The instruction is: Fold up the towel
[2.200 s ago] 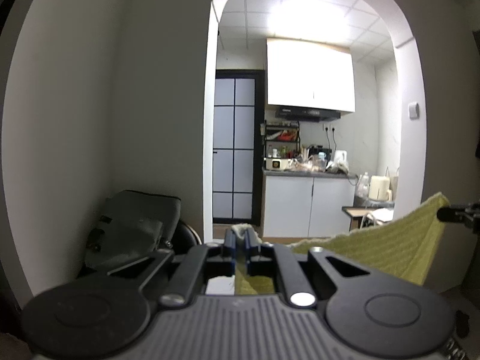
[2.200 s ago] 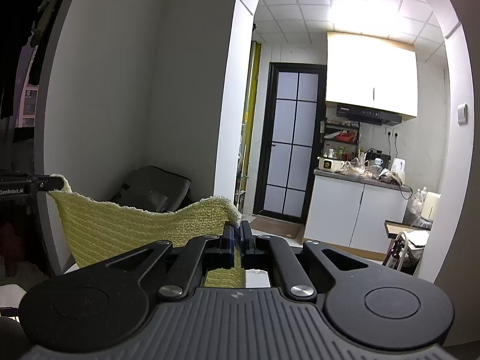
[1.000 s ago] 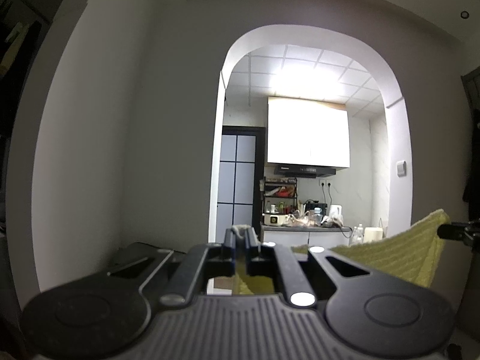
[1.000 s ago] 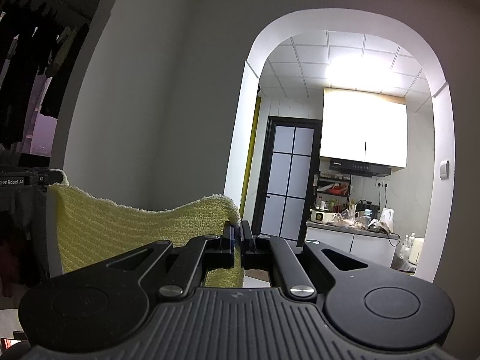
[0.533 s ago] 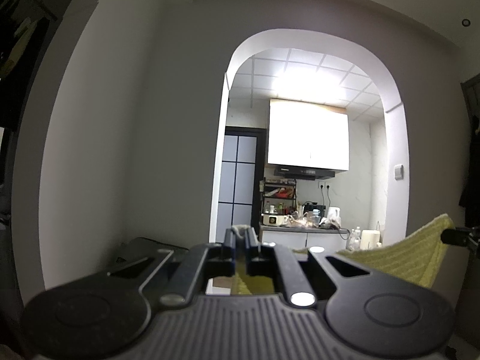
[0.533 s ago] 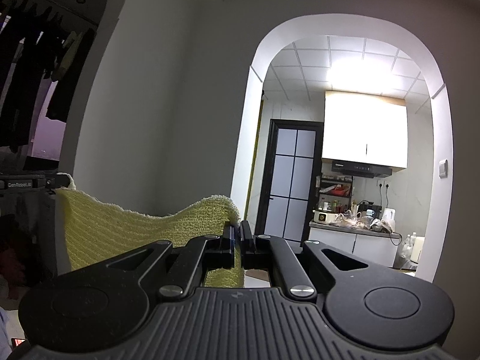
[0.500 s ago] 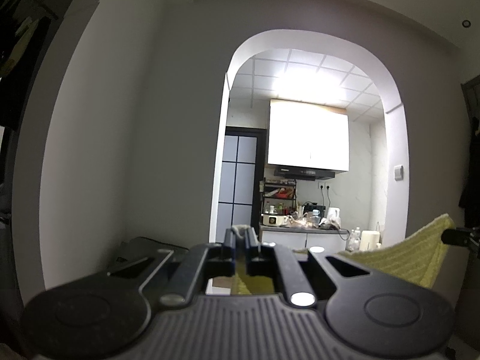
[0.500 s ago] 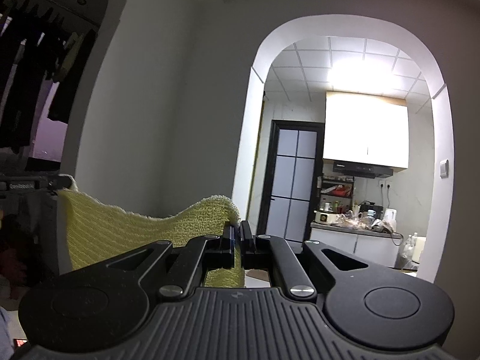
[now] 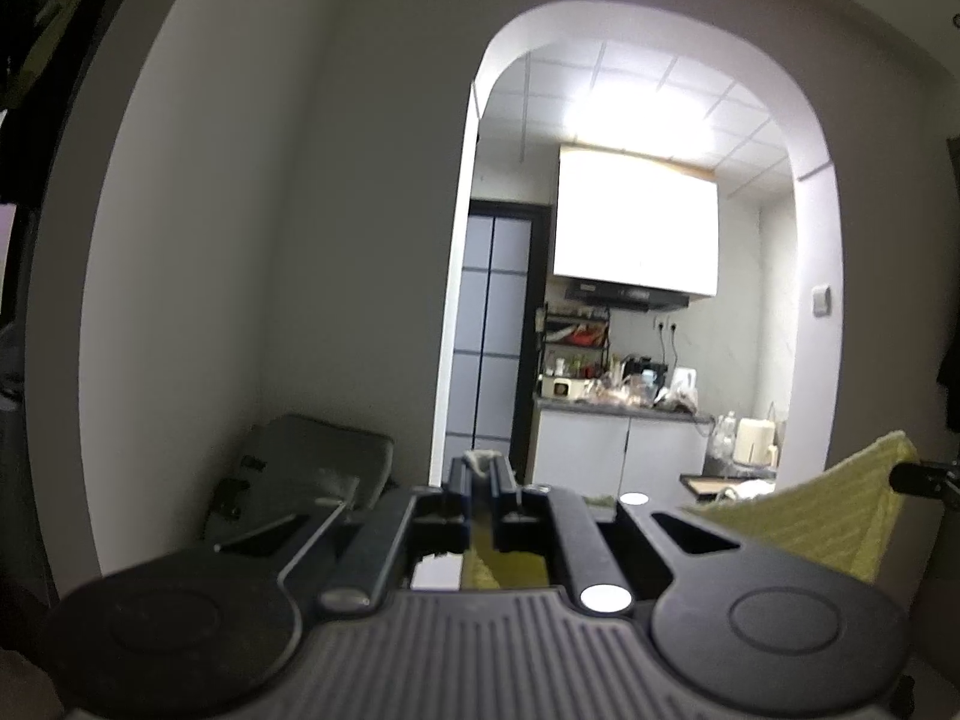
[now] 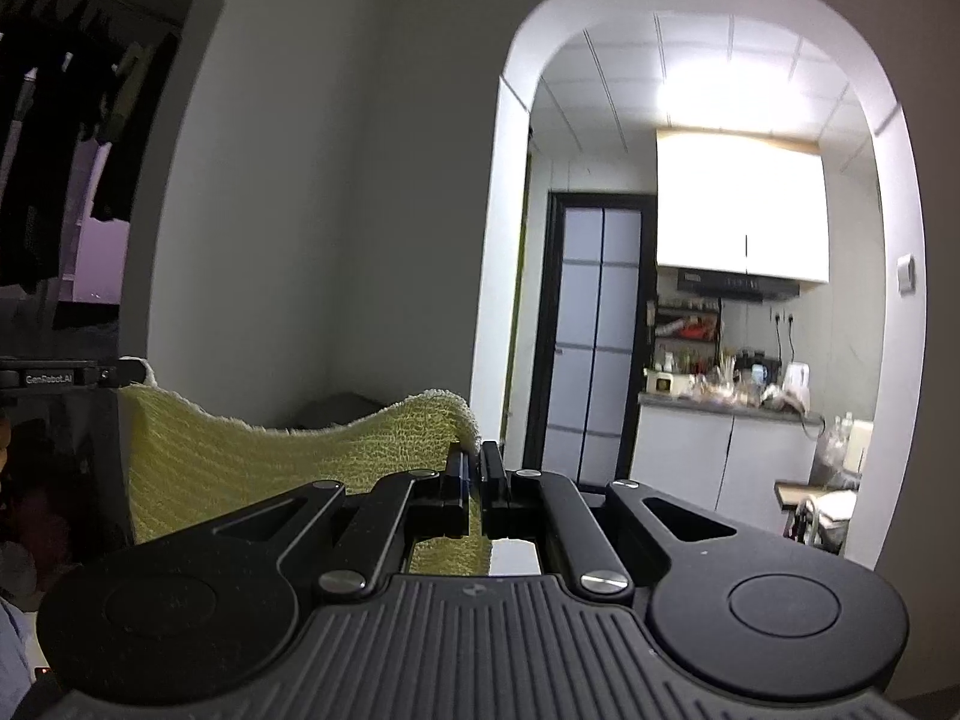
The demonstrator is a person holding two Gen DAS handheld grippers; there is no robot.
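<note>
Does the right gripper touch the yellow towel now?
Touching. The right wrist view shows the right gripper shut on the yellow towel at its top edge.

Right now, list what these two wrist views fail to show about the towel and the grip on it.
- Yellow towel, right wrist view: lower part hidden behind the right gripper body.
- Left wrist view: the left gripper body hides most of the towel; only a corner shows.
- Any surface below: out of both views.
- Kitchen counter items: too small.
</note>
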